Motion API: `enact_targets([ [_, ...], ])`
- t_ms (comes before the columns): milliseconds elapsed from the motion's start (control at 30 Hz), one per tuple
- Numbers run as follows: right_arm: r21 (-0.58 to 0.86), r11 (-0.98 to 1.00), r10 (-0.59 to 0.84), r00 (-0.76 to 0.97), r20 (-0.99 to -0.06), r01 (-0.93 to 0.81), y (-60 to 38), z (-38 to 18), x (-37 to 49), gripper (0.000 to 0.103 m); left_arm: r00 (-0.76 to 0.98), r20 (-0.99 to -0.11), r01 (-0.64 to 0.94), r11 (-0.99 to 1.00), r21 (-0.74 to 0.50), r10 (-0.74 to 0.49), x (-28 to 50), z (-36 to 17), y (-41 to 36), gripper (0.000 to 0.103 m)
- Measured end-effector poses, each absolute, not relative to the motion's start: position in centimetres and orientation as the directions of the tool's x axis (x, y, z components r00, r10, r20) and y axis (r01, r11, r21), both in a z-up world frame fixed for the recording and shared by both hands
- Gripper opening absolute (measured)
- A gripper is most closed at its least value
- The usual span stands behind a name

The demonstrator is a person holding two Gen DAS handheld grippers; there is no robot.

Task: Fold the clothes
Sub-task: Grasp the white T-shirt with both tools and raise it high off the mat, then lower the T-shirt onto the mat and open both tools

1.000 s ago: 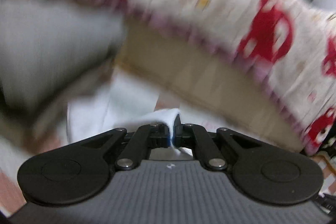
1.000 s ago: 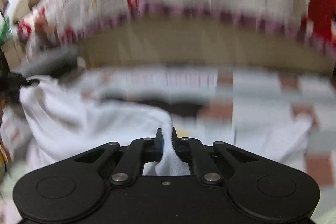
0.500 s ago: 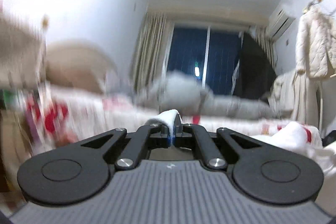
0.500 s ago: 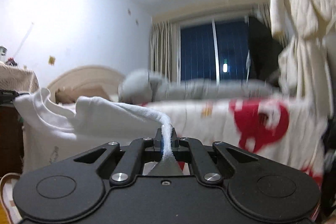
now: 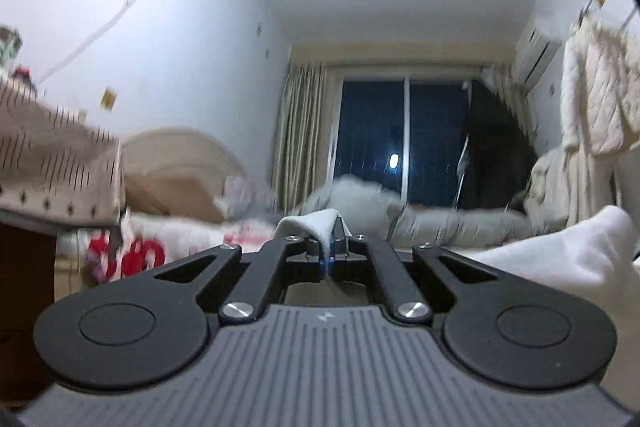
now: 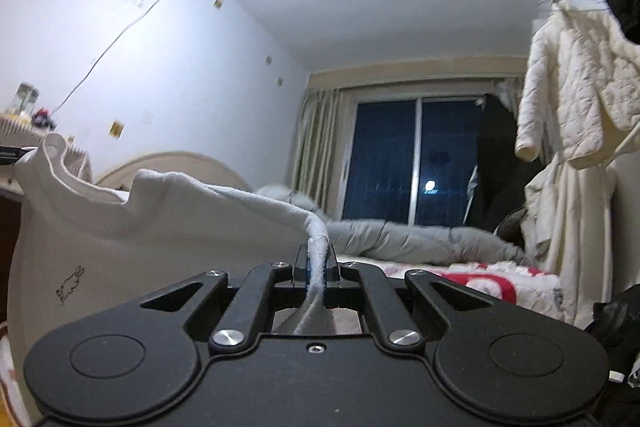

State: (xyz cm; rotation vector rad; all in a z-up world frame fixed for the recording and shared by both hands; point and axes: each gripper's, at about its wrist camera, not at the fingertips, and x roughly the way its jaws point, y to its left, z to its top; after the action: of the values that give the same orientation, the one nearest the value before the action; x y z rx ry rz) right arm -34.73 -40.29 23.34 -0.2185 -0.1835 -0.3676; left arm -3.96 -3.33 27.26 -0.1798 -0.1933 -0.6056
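I hold a white garment (image 6: 120,243) up in the air between both grippers. In the right wrist view it hangs to the left, neckline up, with a small rabbit drawing on the chest. My right gripper (image 6: 317,263) is shut on a fold of its edge. My left gripper (image 5: 331,243) is shut on another fold of the same white garment (image 5: 316,221), and more of the cloth bulges at the right edge of the left wrist view. Both grippers point roughly level across the room.
Ahead lies a bed (image 6: 492,279) with a red-and-white patterned cover and a grey duvet (image 6: 420,239). A dark window (image 6: 416,163) with curtains is behind it. Cream padded coats (image 6: 572,131) hang at the right. A cloth-covered cabinet (image 5: 52,163) stands at the left.
Both grippers have risen from low over the floor and bed edge and tilted up to level, lifting the white garment with them. The view now shows the room and window.
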Motion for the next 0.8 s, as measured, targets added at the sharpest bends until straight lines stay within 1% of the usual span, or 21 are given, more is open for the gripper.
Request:
enact_targets([
  [67, -0.185, 0.918, -0.327, 0.933, 0.152, 0.352, -41.5, 22.5, -33.3, 0.004, 0.818, 0.147, 0.574, 0.808, -0.134, -0.557, -1.4, 25.4, -4.7, 0.001],
  [167, -0.158, 0.932, -0.328, 0.945, 0.020, 0.327, -44.4, 19.7, -29.6, 0.004, 0.822, -0.003, 0.562, 0.813, -0.153, -0.570, 3.6, 21.2, -7.5, 0.001],
  [233, -0.132, 0.939, -0.328, 0.942, -0.076, 0.317, -46.7, 17.3, -26.6, 0.004, 0.818, -0.089, 0.555, 0.820, -0.140, -0.568, 6.5, 18.2, -10.1, 0.002],
  [300, -0.122, 0.938, -0.343, 0.922, -0.177, 0.325, -49.3, 14.8, -22.9, 0.004, 0.814, -0.158, 0.550, 0.829, -0.096, -0.559, 9.6, 15.0, -13.6, 0.002],
  [367, -0.127, 0.929, -0.369, 0.889, -0.271, 0.347, -52.1, 12.4, -18.7, 0.004, 0.813, -0.199, 0.544, 0.836, -0.077, -0.547, 12.4, 12.5, -17.3, 0.002],
  [433, -0.132, 0.915, -0.404, 0.848, -0.343, 0.382, -55.0, 10.1, -14.4, 0.004, 0.827, -0.205, 0.520, 0.851, -0.077, -0.524, 15.6, 10.5, -21.7, 0.004],
  [500, -0.122, 0.884, -0.462, 0.803, -0.376, 0.451, -58.0, 8.3, -10.3, 0.006, 0.866, -0.203, 0.458, 0.888, -0.045, -0.456, 18.5, 7.9, -26.1, 0.011],
  [533, -0.127, 0.864, -0.497, 0.782, -0.377, 0.488, -59.2, 7.4, -8.4, 0.016, 0.873, -0.226, 0.436, 0.900, -0.034, -0.431, 19.7, 6.4, -27.9, 0.019],
  [567, -0.144, 0.840, -0.536, 0.757, -0.373, 0.524, -60.3, 5.8, -6.4, 0.042, 0.875, -0.262, 0.417, 0.909, -0.020, -0.407, 21.0, 4.7, -29.8, 0.046],
  [600, -0.159, 0.815, -0.570, 0.720, -0.395, 0.558, -61.5, 4.4, -4.6, 0.053, 0.857, -0.334, 0.415, 0.910, 0.000, -0.392, 22.2, 2.7, -31.4, 0.060],
  [633, -0.166, 0.788, -0.601, 0.682, -0.417, 0.593, -62.2, 2.8, -3.6, 0.055, 0.836, -0.386, 0.427, 0.904, 0.011, -0.390, 22.7, 0.8, -32.1, 0.060],
  [667, -0.162, 0.764, -0.622, 0.647, -0.441, 0.624, -62.9, 1.0, -2.8, 0.054, 0.812, -0.431, 0.442, 0.897, 0.018, -0.392, 23.0, -1.0, -32.5, 0.060],
  [733, -0.096, 0.721, -0.629, 0.591, -0.505, 0.686, -63.2, -2.3, -3.2, 0.053, 0.762, -0.486, 0.494, 0.869, 0.010, -0.428, 22.2, -4.1, -32.0, 0.060],
  [767, -0.027, 0.706, -0.603, 0.582, -0.545, 0.707, -62.7, -3.9, -4.4, 0.053, 0.733, -0.519, 0.516, 0.857, 0.004, -0.439, 21.5, -5.7, -31.2, 0.060],
  [800, 0.012, 0.720, -0.558, 0.589, -0.584, 0.694, -62.1, -5.3, -5.6, 0.053, 0.701, -0.555, 0.535, 0.845, -0.006, -0.448, 20.9, -6.9, -30.3, 0.060],
])
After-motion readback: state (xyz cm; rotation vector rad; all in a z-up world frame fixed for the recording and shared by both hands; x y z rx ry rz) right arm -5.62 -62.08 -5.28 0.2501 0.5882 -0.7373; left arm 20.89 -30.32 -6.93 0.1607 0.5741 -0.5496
